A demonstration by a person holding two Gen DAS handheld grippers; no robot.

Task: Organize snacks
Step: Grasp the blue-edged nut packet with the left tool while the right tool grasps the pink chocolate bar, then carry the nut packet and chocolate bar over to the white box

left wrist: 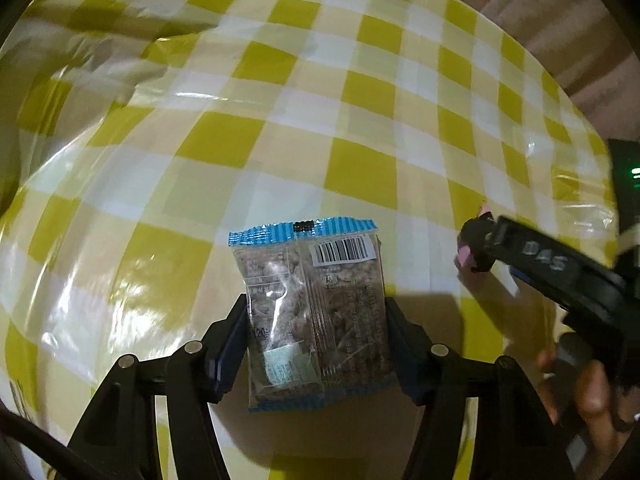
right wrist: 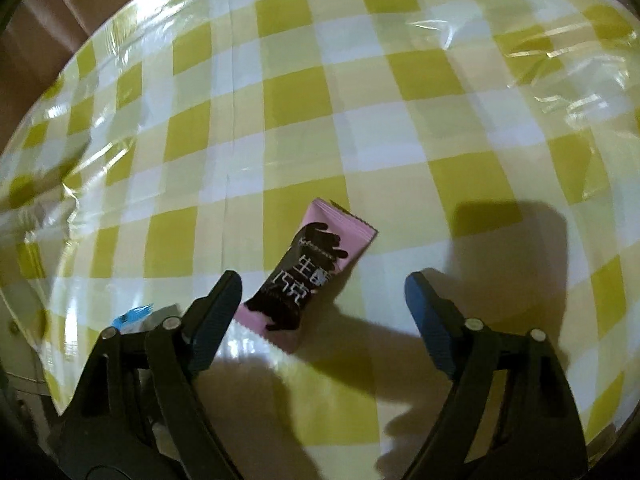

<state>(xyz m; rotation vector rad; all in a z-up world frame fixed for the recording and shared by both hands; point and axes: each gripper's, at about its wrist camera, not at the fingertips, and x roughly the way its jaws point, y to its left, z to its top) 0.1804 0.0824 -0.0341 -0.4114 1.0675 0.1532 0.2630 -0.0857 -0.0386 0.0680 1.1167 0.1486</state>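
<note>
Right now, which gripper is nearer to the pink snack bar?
Right. The right gripper straddles the pink snack bar, jaws open. The left gripper is off to one side, around the clear packet.

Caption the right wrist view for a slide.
Open right gripper above a pink chocolate bar lying on the checked tablecloth.

Left gripper [left wrist: 316, 344]: pointed steeply down, both fingers [left wrist: 226, 354] pressed against the sides of the clear snack packet [left wrist: 312, 320]. Right gripper [right wrist: 324, 312]: also pitched down, fingers [right wrist: 430, 322] spread wide, touching nothing; the pink wrapper [right wrist: 308, 276] lies between them. A hand [left wrist: 588, 384], apparently the right, grips that tool's handle at the left view's edge.
</note>
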